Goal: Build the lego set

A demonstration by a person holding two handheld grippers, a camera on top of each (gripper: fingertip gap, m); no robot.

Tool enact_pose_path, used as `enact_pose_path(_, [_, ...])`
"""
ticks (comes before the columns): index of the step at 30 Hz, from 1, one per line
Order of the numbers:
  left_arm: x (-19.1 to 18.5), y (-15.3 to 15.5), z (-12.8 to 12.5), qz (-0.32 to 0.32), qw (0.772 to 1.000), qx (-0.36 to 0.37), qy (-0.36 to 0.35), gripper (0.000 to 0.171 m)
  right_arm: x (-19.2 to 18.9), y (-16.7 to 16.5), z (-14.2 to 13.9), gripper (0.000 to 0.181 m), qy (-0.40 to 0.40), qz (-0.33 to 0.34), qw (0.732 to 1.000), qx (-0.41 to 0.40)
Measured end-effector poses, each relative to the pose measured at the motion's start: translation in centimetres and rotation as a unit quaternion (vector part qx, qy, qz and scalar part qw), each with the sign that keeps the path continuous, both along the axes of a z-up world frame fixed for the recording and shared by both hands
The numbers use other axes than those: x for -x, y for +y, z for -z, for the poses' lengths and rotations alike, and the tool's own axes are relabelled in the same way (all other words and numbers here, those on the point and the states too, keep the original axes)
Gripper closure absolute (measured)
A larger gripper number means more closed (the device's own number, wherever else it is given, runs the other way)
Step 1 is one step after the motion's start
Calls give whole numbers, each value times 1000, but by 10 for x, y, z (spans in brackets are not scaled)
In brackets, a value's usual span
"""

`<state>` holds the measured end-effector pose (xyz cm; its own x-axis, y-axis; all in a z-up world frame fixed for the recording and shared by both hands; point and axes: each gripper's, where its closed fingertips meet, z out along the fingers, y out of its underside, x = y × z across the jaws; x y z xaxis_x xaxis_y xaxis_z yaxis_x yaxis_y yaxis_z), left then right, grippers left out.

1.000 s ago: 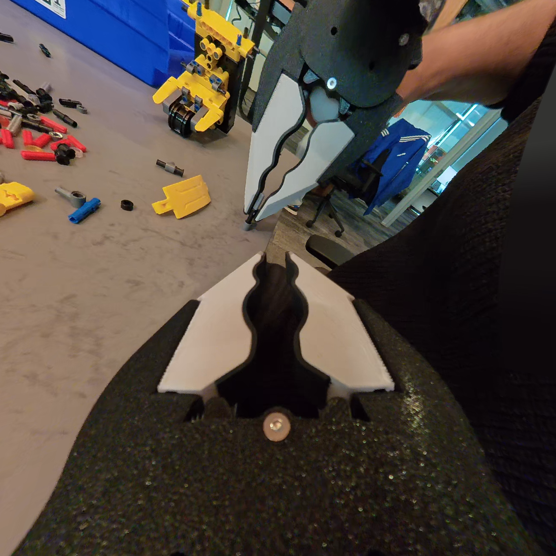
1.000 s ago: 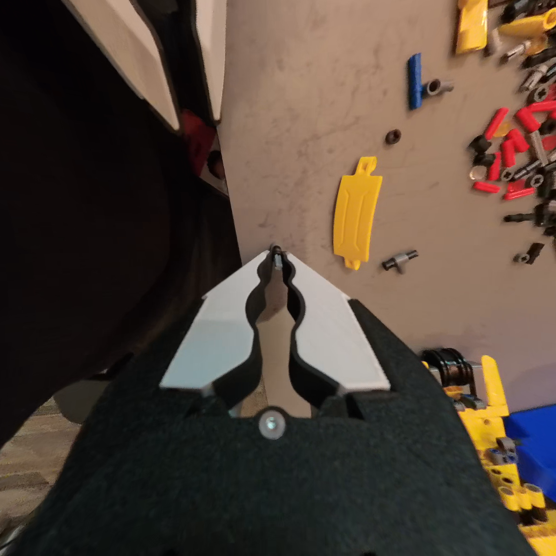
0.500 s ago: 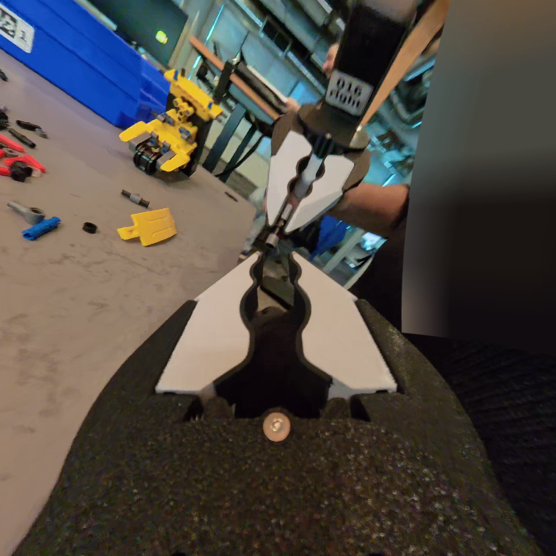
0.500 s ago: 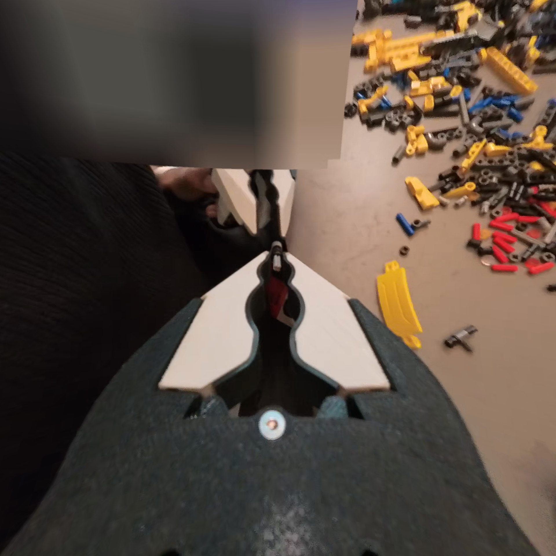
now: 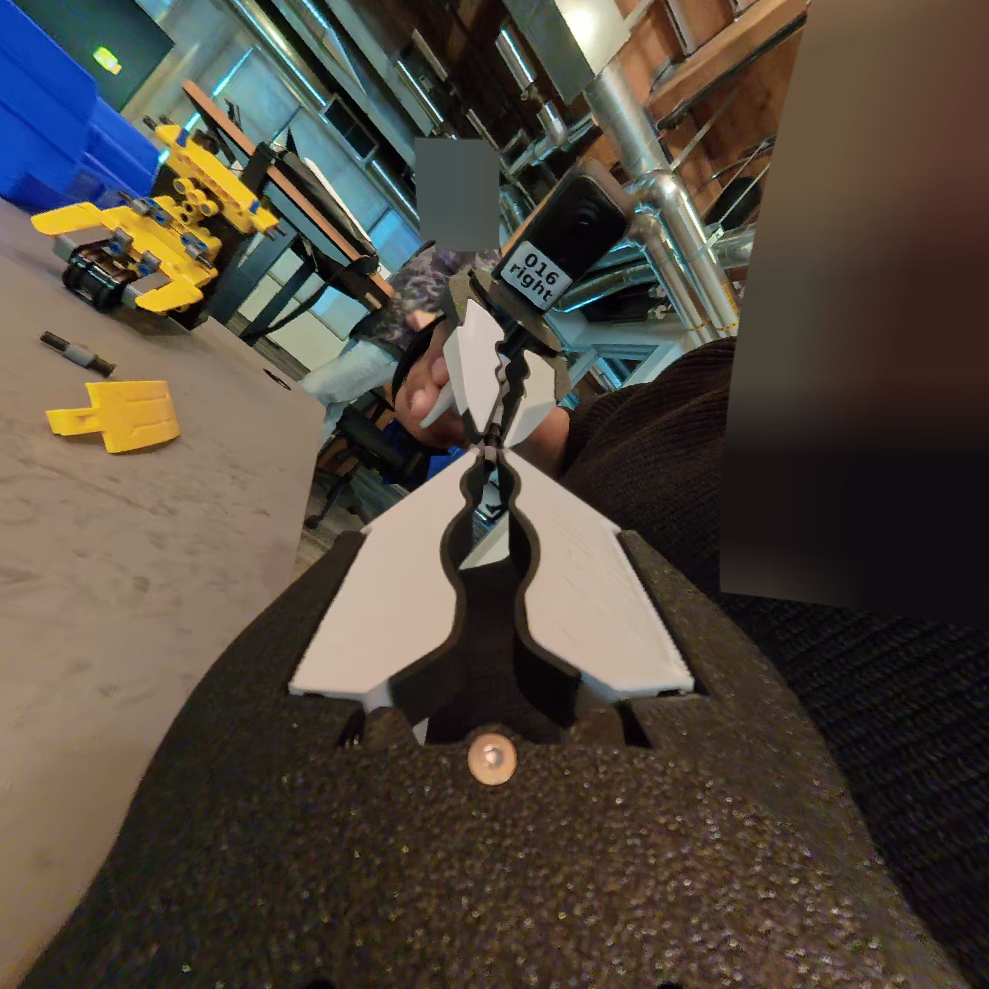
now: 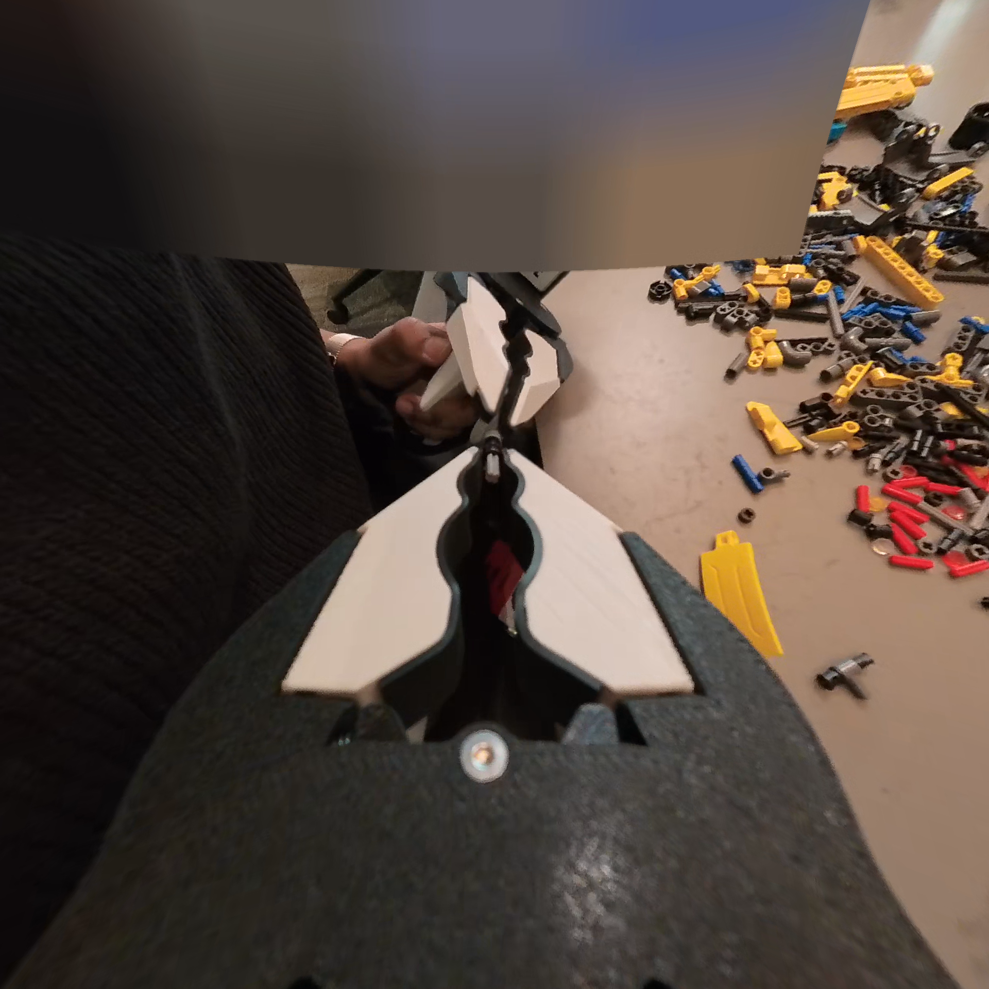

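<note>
Both grippers meet tip to tip in the air off the table's edge, in front of a person in a dark sweater (image 6: 160, 481). My right gripper (image 6: 491, 461) is shut on a small grey pin with black ends (image 6: 491, 464). My left gripper (image 5: 489, 455) has its tips closed on the same pin (image 5: 489, 454) from the opposite side. In the left wrist view the right gripper (image 5: 495, 428) points straight at me, held by a hand (image 5: 428, 396). In the right wrist view the left gripper (image 6: 496, 425) faces me the same way.
A grey table (image 5: 134, 562) lies to the left, its edge (image 5: 310, 455) close to the grippers. On it are a yellow panel (image 5: 123, 415), a black and grey pin (image 5: 77, 353), a yellow model (image 5: 160, 241), a blue bin (image 5: 53, 134) and a pile of loose parts (image 6: 883, 374). My two grippers' fingertips are within a few centimetres of each other. The yellow model (image 5: 160, 241) is about 25 cm from my right fingertips.
Both grippers lifted off the table and turned to face each other. The right brought the pin to the left's tips, and the left's jaws closed on it.
</note>
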<state>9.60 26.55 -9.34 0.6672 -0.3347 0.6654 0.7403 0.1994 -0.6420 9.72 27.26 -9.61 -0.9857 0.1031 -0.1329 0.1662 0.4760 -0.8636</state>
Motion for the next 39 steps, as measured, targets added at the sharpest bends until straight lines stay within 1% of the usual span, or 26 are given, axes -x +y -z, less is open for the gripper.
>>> enact_pose_path(4, [-2, -1, 0, 11, 1000, -3, -2, 160, 0, -1, -1, 177, -1, 0, 1000, 8])
enact_pose_path(9, [-3, 3, 3, 12, 1000, 11, 4, 157, -1, -4, -3, 176, -1, -9, 1000, 12])
enact_pose_path(10, [-4, 3, 2, 12, 1000, 13, 4, 157, -2, -5, -2, 176, -1, -11, 1000, 11])
enact_pose_path(12, [-6, 4, 1, 14, 1000, 12, 9, 164, -2, -5, -1, 177, -2, -12, 1000, 11])
enact_pose_path(15, [-7, 3, 0, 15, 1000, 12, 12, 165, -2, -5, -2, 177, -12, -13, 1000, 17])
enact_pose_path(18, [-6, 3, 1, 18, 1000, 15, 2, 166, -2, -5, 0, 177, -5, -14, 1000, 13])
enact_pose_path(20, [-5, 5, 5, 19, 999, 26, -9, 166, -1, -4, 4, 177, 6, -14, 1000, 0])
enact_pose_path(23, [-4, 9, 15, 12, 998, 54, -6, 166, -1, 0, 14, 177, 19, -13, 999, -25])
enact_pose_path(27, [-4, 11, 18, 15, 998, 57, -15, 166, -1, 1, 18, 177, 15, -15, 999, -26])
enact_pose_path(29, [-6, 13, 19, 20, 998, 62, -12, 167, -2, 1, 20, 177, 19, -23, 999, -33])
enact_pose_path(30, [-11, 17, 19, 35, 997, 66, -10, 166, -6, 1, 23, 177, 17, -33, 999, -38])
enact_pose_path(33, [-7, 18, 23, 20, 996, 82, -4, 167, -4, 2, 28, 177, 37, -37, 997, -58])
enact_pose_path(39, [-5, 14, 21, 14, 997, 76, 1, 166, -1, -2, 26, 177, 48, -35, 997, -43])
